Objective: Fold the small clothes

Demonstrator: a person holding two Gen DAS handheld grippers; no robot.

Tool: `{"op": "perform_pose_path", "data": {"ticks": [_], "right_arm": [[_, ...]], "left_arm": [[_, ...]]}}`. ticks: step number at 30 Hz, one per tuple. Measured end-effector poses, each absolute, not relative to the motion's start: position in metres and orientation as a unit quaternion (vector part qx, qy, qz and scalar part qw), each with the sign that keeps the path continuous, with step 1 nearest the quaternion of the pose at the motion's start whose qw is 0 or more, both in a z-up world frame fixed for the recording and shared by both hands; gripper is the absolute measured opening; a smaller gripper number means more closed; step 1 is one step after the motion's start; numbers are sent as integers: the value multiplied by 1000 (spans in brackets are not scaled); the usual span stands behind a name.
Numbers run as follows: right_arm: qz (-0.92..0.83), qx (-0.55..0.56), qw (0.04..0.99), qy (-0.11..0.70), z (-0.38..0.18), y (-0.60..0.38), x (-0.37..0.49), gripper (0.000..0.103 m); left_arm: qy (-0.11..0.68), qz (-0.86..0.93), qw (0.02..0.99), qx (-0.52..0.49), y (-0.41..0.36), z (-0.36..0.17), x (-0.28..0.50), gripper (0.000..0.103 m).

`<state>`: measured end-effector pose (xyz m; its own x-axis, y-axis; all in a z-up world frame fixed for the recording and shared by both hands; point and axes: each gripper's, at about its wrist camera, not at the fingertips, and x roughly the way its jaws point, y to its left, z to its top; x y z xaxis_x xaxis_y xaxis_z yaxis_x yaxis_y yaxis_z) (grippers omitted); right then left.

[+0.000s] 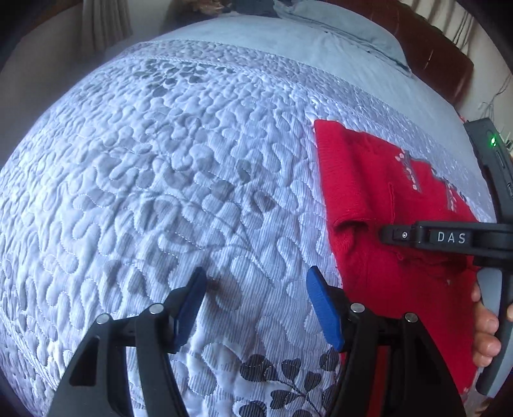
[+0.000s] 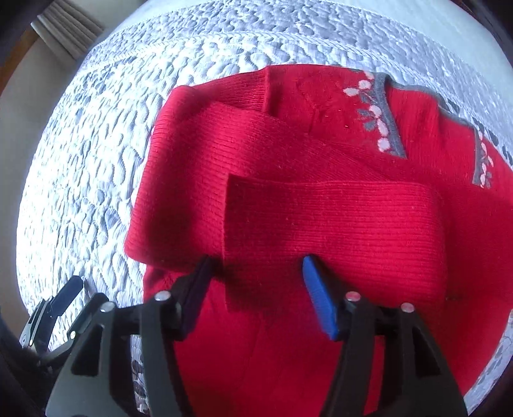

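A small red knit sweater (image 2: 304,199) with a grey collar and pale flower trim lies on the quilted bedspread (image 1: 160,179), both sleeves folded across its body. In the right wrist view my right gripper (image 2: 256,282) hangs open just above the lower folded sleeve, nothing between its blue pads. In the left wrist view the sweater (image 1: 378,199) lies at the right. My left gripper (image 1: 256,288) is open over bare quilt just left of the sweater's edge. The right gripper's black body (image 1: 449,239) reaches over the sweater there, held by a hand (image 1: 485,333).
The grey-white quilt covers a bed, with a plain blue sheet and pillow (image 1: 352,35) at the far end. A brown headboard (image 1: 445,61) stands beyond it. Curtains (image 2: 69,27) hang at the far left. The left gripper's fingers (image 2: 61,298) show at the lower left of the right wrist view.
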<state>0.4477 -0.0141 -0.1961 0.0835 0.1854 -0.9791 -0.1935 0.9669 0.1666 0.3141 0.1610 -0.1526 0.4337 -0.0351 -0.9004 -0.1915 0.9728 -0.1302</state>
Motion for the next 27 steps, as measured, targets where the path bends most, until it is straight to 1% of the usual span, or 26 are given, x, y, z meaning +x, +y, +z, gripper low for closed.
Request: {"op": "perform_pose_path", "data": {"ticks": [1,3,4,5,6,8,13,18,21,24,25,26,27], "right_arm": [[128,-9,738,663,-196,-10,448,67],[119,-30,739,663,-199,2,450,62],[116,-33,739,663,-199,4,451,57],[113,-34,740,662,-199,5,452,47],[113,-30,741,661,-199,6,454,41],[124,-11,740,661,-192,0,456,9],[151,58,749,642,-161,-49,453,8],[140,141,769,608,-129,-138,437,8],[103,151,783,595,-121,-197,421,8],[57,153,782,601,-133,-252,408,16],[46,153,778,608,-138,-266,404,28],[33,154,776,611,-146,-276,402,33],[23,155,773,615,-152,-289,396,34]], "left_arm": [[531,46,840,-106,161,-153,315,65],[530,46,839,-110,161,-153,316,66],[530,46,840,-110,162,-154,316,66],[530,46,840,-108,162,-154,315,66],[530,47,840,-105,162,-154,314,66],[528,48,841,-103,162,-155,315,67],[527,49,843,-97,160,-156,314,68],[526,49,845,-82,153,-158,313,70],[524,47,847,-73,148,-159,313,70],[523,44,849,-66,143,-160,313,71],[522,40,849,-65,140,-161,312,71],[522,40,850,-62,138,-162,312,71],[521,40,851,-56,135,-162,311,72]]}}
